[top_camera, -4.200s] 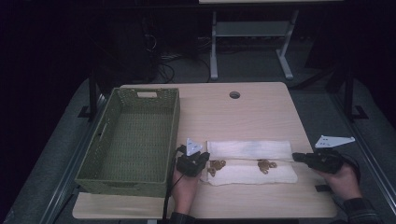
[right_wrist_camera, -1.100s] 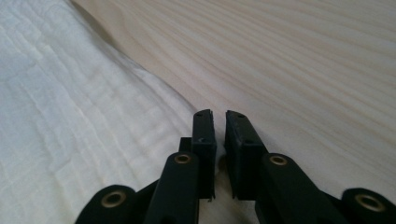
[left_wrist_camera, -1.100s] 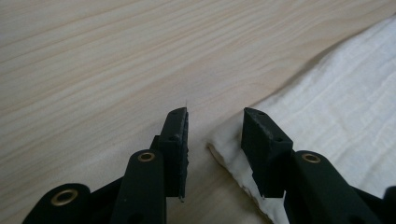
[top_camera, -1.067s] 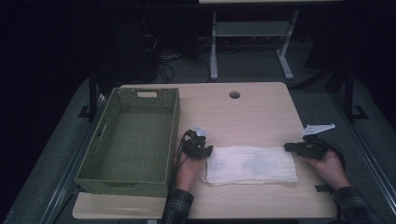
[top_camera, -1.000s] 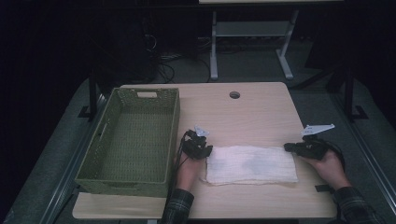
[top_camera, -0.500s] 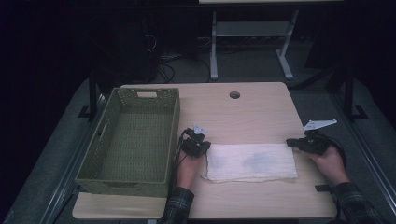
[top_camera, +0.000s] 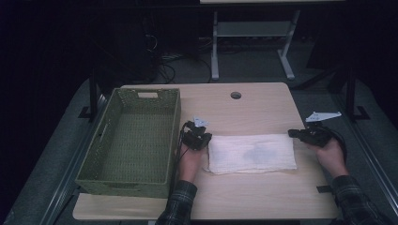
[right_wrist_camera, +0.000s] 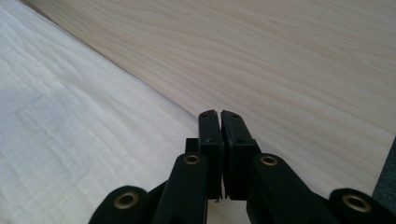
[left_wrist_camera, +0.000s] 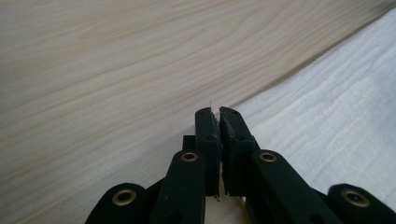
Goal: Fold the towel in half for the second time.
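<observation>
White folded cloth lay flat near worktop's front edge, between left gripper and right gripper, both jaws pressed together, empty. Green wicker basket along left edge.

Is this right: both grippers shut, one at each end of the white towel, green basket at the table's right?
Not quite. The high view shows the green basket at the table's left. The rest holds: left gripper and right gripper, both shut, flank the white towel.
</observation>
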The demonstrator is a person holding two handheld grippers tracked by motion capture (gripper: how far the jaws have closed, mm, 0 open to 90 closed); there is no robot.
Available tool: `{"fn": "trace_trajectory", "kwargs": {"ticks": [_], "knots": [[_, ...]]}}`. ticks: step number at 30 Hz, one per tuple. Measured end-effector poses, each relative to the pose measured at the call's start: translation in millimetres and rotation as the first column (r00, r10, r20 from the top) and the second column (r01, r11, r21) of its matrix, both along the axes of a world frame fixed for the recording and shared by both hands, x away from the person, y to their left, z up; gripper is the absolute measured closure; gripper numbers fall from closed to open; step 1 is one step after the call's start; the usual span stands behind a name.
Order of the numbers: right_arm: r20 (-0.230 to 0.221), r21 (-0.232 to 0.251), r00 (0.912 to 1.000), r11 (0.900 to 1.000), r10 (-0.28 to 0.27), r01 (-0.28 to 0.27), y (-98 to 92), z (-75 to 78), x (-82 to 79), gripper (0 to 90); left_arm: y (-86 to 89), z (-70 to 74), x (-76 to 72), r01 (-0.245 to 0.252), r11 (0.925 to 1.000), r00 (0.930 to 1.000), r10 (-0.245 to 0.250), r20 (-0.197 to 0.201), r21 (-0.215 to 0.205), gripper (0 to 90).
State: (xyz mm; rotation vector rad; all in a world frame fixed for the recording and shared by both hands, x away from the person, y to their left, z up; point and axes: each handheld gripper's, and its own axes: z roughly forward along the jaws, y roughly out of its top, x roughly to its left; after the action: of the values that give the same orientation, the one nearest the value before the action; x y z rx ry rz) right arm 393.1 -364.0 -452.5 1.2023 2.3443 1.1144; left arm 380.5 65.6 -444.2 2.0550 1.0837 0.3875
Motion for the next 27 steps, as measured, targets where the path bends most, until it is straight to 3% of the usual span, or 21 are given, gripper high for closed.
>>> {"fn": "trace_trajectory", "kwargs": {"ticks": [9,16,27], "knots": [[0.032,0.012,0.9991,1.000,0.027,-0.027,-4.4,6.8,-18.4,87.1,4.9,4.6,-16.9,0.006,0.9989,0.9994,-0.004,0.034,-0.047,86.5],[0.027,0.008,0.9988,0.999,0.040,-0.040,-6.0,8.1,-33.4,87.1,4.8,6.2,-30.3,0.007,0.9978,0.9988,-0.004,0.049,-0.065,86.6],[0.021,-0.011,0.9979,0.998,0.061,-0.061,-3.1,6.7,-56.4,86.9,6.8,7.4,-52.9,0.024,0.9987,0.9974,-0.021,0.069,-0.045,86.5]]}}
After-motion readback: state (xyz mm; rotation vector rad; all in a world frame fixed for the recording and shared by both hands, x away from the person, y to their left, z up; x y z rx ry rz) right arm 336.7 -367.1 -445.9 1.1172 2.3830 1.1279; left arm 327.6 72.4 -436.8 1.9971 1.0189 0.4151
